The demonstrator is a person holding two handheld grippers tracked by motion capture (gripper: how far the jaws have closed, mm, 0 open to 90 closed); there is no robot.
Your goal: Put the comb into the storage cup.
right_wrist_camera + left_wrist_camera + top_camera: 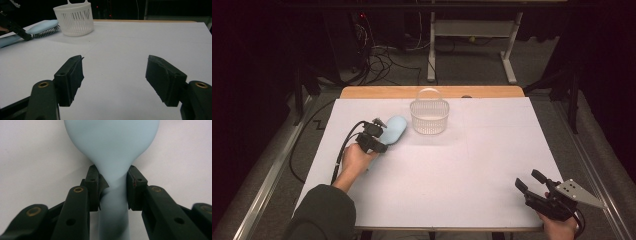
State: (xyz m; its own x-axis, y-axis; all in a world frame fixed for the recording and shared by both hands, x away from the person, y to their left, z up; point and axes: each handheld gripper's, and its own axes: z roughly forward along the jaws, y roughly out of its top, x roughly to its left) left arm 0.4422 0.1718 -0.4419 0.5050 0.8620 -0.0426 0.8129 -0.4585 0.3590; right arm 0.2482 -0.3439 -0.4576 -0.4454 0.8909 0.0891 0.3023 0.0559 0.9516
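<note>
A light blue hairbrush lies bristles down on the white table cover, left of the basket. My left gripper is on its handle end. In the left gripper view both pads press on the narrow neck of the hairbrush, just below the wide head, so my left gripper is shut on it. My right gripper rests near the front right corner of the table, jaws wide apart. The right gripper view shows nothing between the jaws of my right gripper, with the hairbrush far off at the upper left.
A white slotted basket with a hoop handle stands at the middle back of the table, just right of the brush head, and it shows as the basket in the right gripper view. The white cover spans the table; a wooden strip runs along the far edge.
</note>
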